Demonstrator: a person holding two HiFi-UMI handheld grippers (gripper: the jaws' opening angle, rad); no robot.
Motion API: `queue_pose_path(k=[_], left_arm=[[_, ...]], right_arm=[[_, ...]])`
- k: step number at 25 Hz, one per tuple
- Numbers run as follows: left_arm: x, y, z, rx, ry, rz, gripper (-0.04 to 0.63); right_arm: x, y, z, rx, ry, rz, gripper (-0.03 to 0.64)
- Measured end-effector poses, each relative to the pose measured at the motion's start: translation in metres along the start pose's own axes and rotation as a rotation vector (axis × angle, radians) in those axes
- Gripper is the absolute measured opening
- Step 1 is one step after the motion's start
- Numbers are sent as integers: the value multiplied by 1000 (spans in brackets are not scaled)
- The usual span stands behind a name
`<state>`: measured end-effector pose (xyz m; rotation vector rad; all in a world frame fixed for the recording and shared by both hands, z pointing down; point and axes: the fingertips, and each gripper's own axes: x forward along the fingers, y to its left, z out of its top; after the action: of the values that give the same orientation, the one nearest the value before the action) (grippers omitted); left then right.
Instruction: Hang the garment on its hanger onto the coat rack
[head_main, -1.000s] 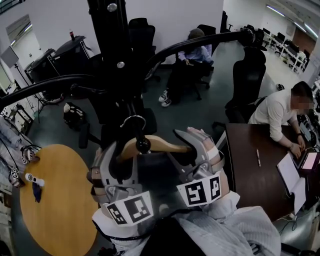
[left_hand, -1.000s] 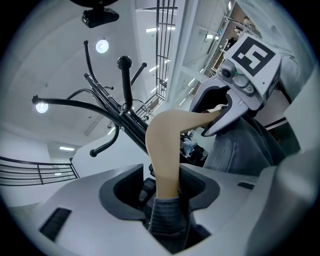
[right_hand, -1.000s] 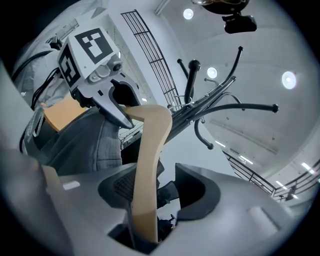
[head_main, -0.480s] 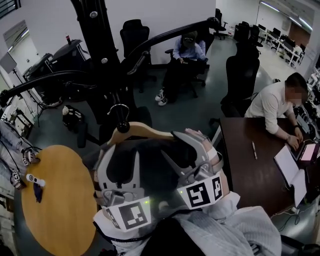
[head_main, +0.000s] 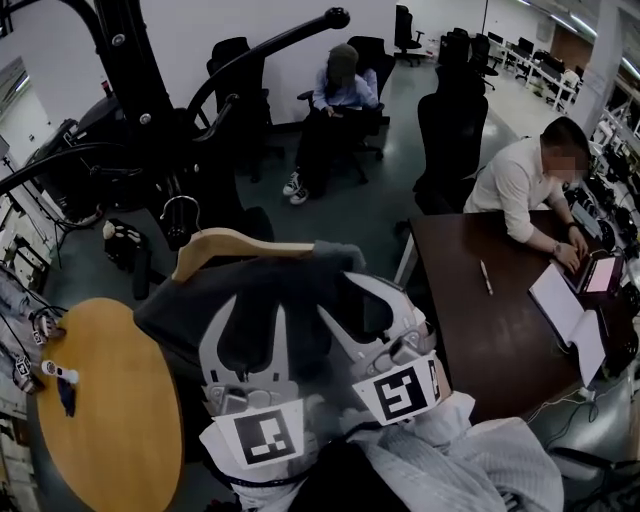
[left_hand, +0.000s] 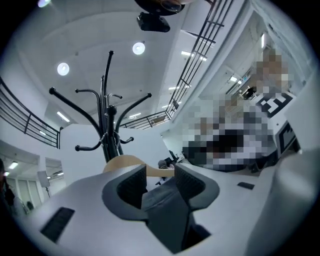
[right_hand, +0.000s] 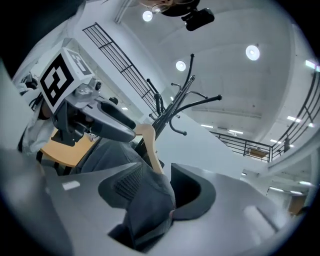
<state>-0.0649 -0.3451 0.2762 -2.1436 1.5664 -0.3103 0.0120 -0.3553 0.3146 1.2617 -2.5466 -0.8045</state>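
Observation:
A dark garment hangs over a wooden hanger with a metal hook. The black coat rack stands at the upper left, with a curved arm reaching right; the hook hangs free below its pole. My left gripper and right gripper hold the garment from below. In the left gripper view the left gripper is shut on dark fabric, with the hanger and rack beyond. In the right gripper view the right gripper is shut on fabric beside the hanger.
A round wooden table lies at the lower left. At the right, a person sits at a dark desk. Another person sits at the back among office chairs.
The head view has swung, so the rack now sits farther left. The hanger and both grippers have shifted left, and more of the garment shows over the hanger.

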Motion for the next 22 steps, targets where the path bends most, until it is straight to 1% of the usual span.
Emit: queue_pose_path(k=[1, 3, 5, 9, 12, 15, 19, 22], left_arm=[[0, -8, 0, -13, -1, -12, 177], [0, -22, 2, -37, 1, -28, 147], [0, -36, 2, -63, 14, -47, 102], [3, -60, -2, -93, 42, -104, 52], [3, -69, -2, -130, 38, -129, 20], [1, -78, -4, -175, 38, -161, 7], [1, -89, -6, -184, 47, -175, 6], [1, -95, -7, -209, 52, -192, 6]], right_arm=[[-5, -1, -4, 11, 8, -2, 170], [-16, -4, -11, 14, 20, -15, 153], [-27, -9, -12, 2, 10, -41, 104], [-44, -16, -14, 10, -7, -109, 17], [-48, -14, -16, 31, -6, -119, 3], [-50, -10, -18, 66, -4, -136, 2], [-59, -8, -28, 80, 26, -150, 2], [-63, -10, -33, 114, 41, -148, 2]])
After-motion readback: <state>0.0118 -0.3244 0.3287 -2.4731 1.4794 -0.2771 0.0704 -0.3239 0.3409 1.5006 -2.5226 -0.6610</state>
